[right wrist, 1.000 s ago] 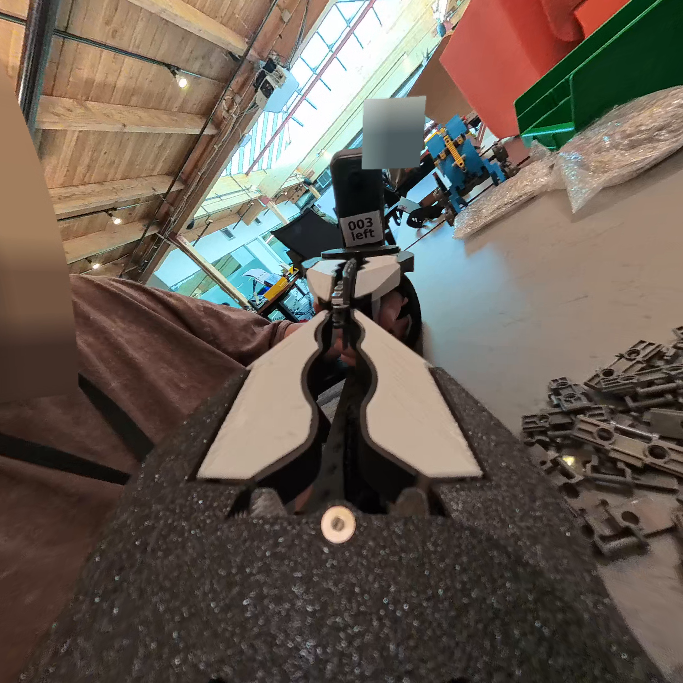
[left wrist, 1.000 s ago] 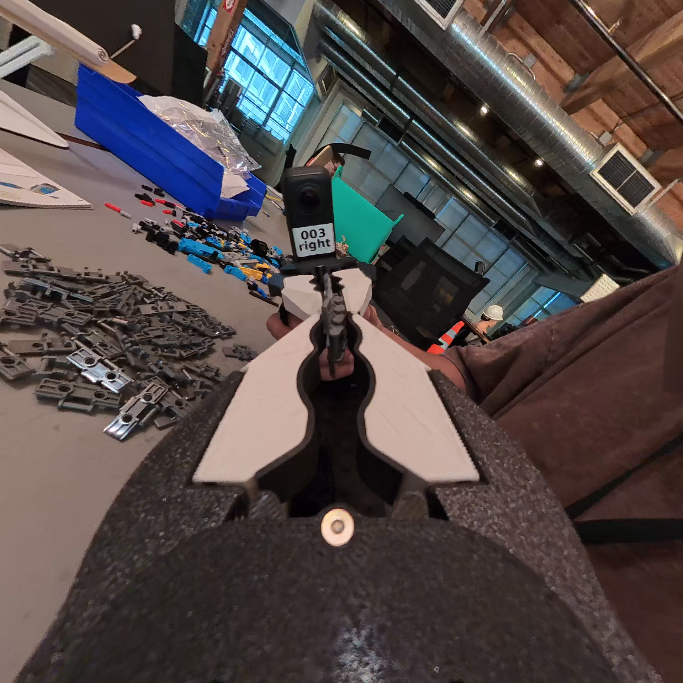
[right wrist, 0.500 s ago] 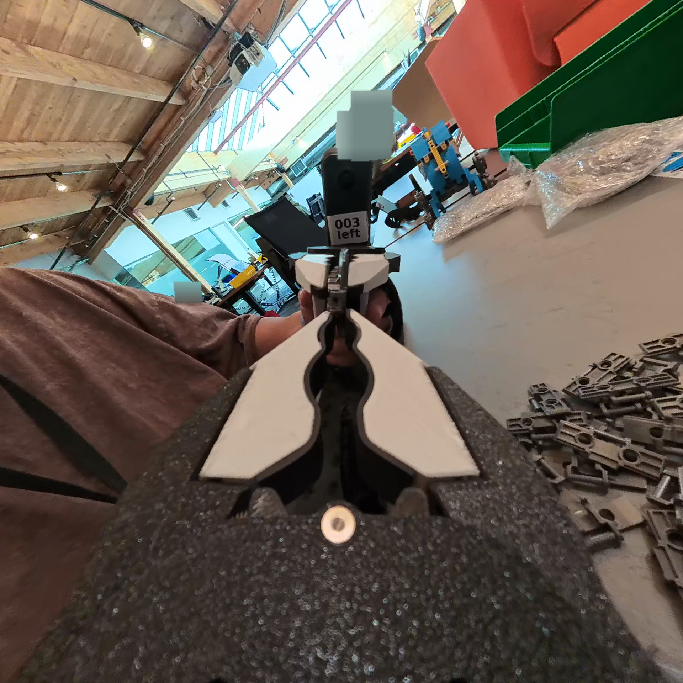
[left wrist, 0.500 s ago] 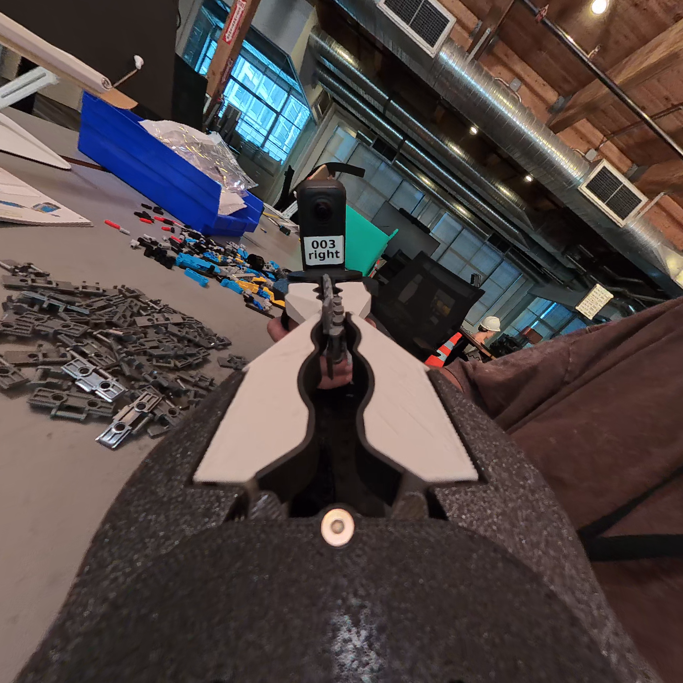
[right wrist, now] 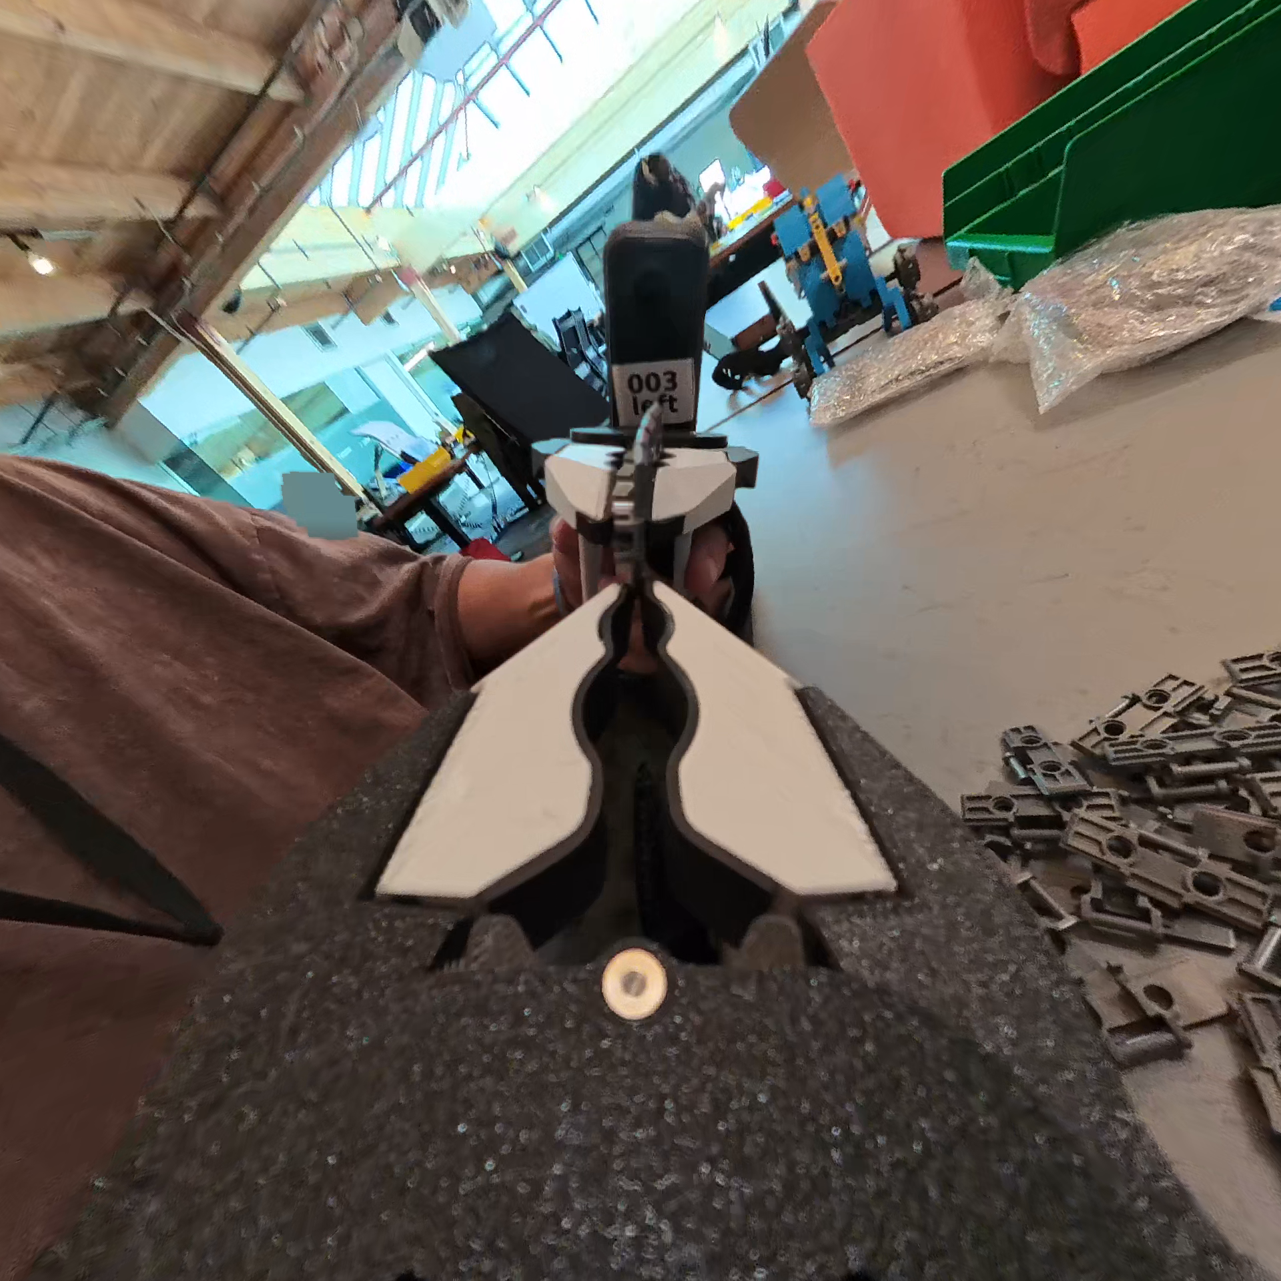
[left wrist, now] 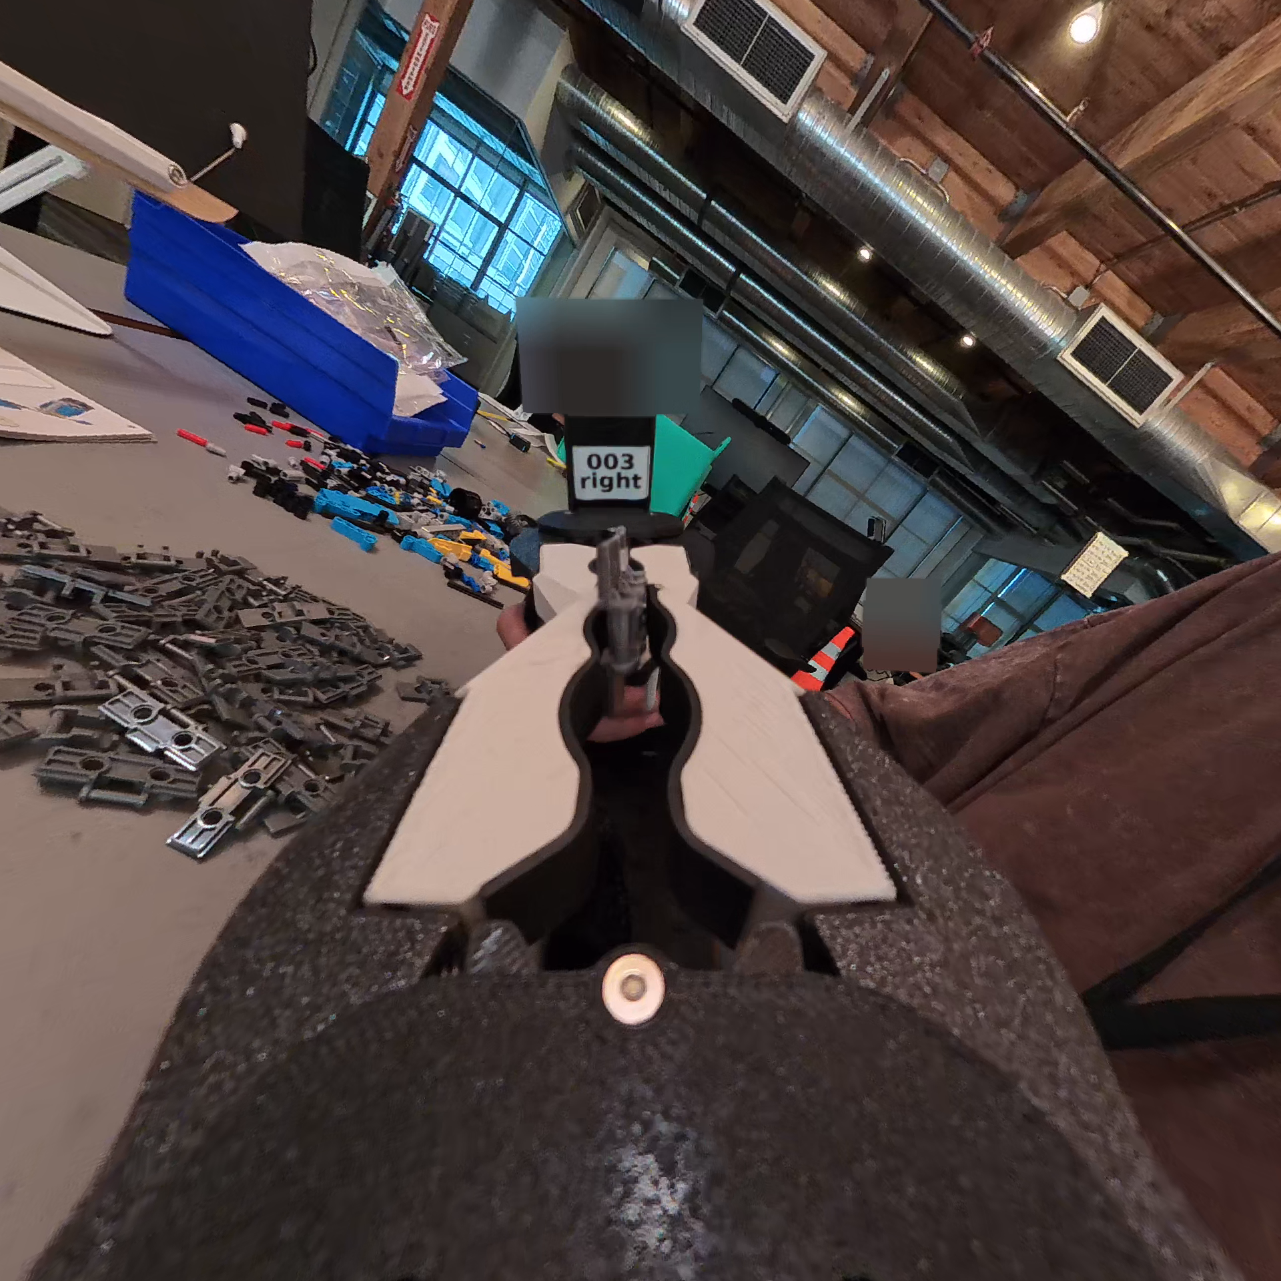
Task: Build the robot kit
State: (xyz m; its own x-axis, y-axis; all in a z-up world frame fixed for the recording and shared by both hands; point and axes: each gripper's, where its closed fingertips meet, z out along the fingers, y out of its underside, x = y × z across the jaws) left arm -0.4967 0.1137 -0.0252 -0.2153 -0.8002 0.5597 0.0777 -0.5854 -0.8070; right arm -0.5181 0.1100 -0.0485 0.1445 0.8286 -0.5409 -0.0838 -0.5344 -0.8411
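Left wrist view has the left gripper [left wrist: 627, 624] raised off the table [left wrist: 83, 901], its jaws clamped on a short grey chain of links [left wrist: 622, 610], and straight ahead the right gripper [left wrist: 613, 575] meets it tip to tip, pinched on the far end of that same chain. Right wrist view confirms it: the right gripper [right wrist: 634, 596] is closed on the links [right wrist: 641, 471], the left gripper [right wrist: 638, 485] just beyond. The risk, as I judge it, is a twist or pull between the two, which could pop a joint and drop pieces. A loose heap of grey links [left wrist: 173, 679] lies on the table left of the left gripper, small coloured parts [left wrist: 388, 499] beyond it, a blue bin [left wrist: 263, 333] farther off. A brown sleeve [left wrist: 1040, 762] sits close on the right. Nothing stands between the grippers but the chain.
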